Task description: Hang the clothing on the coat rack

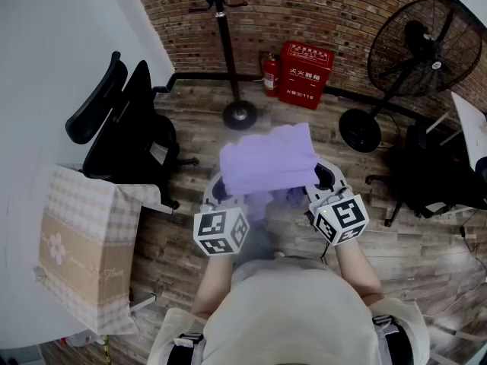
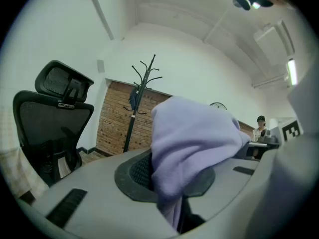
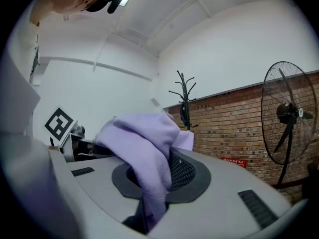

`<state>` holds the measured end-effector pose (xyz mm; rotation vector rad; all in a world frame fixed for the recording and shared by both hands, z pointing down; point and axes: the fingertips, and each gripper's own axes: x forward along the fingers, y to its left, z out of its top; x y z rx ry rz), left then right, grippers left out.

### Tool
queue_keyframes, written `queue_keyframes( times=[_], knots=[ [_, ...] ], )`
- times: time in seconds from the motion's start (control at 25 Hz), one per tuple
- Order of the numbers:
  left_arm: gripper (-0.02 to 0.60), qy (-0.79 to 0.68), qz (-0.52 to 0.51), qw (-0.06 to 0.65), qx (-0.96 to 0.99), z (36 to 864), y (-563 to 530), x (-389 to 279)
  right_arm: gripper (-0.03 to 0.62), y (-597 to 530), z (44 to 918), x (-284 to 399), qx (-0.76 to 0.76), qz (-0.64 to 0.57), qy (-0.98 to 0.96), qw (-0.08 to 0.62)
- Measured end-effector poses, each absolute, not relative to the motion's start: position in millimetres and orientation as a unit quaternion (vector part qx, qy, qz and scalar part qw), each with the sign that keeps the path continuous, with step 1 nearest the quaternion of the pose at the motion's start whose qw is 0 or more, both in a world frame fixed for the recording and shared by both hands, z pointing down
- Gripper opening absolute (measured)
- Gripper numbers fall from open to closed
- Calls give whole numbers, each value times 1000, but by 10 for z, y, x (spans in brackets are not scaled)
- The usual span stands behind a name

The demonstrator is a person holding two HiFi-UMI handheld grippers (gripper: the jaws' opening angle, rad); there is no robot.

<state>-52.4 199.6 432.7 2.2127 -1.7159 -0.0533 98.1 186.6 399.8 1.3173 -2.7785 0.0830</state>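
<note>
The lilac clothing (image 1: 268,160), well short of the coat rack (image 1: 227,48), spans the left gripper (image 1: 218,190) and right gripper (image 1: 325,178), each pinched nearly closed on a bunched edge; it looks soft, light and limp, so thick gathered folds at its edges probably grip best.

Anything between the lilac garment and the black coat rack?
Nothing visible. Bare wooden floor lies between the lilac fleece garment and the black metal coat rack; black office chair sits left, black pedestal fan right.
</note>
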Motion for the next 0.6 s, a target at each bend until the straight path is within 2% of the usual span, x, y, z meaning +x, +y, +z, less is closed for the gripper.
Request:
queue_keyframes(
  times=[0.6],
  knots=[
    [62, -596, -18, 157, 787, 4149, 2744, -336, 46, 2657, 3877, 1178, 432, 20, -902, 17]
  ],
)
